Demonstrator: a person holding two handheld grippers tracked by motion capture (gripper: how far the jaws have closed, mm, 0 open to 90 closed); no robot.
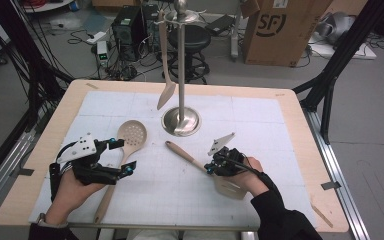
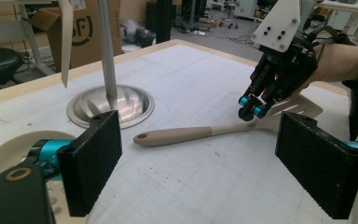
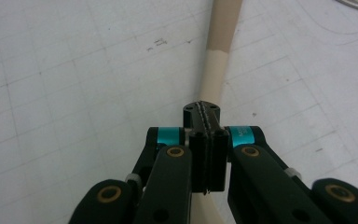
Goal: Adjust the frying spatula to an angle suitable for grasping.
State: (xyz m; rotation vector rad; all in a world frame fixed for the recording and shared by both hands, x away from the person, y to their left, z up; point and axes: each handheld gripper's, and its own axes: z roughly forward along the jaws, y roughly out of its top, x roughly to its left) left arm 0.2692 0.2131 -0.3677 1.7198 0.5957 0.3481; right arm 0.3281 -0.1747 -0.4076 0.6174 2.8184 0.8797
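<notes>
A wooden slotted turner (image 1: 192, 161) lies on the white mat, handle end toward the stand and head (image 1: 230, 188) under the person's right hand. My right gripper (image 1: 210, 169) is shut and hovers just over the turner's neck (image 3: 214, 70), with nothing between the jaws. A round perforated skimmer (image 1: 132, 134) lies at the left, its handle running toward the near edge. My left gripper (image 1: 124, 155) is open over that handle, jaws wide apart (image 2: 205, 163) and nothing between them. A metal utensil stand (image 1: 181, 121) holds one hanging wooden spoon (image 1: 166, 95).
The white gridded mat (image 1: 260, 125) covers most of the wooden table (image 1: 300, 100). Beyond the far edge are a cardboard box (image 1: 285, 30), a black stool (image 1: 195, 37) and a computer tower (image 1: 127, 25) with cables. Black frame posts (image 1: 330, 85) flank the table.
</notes>
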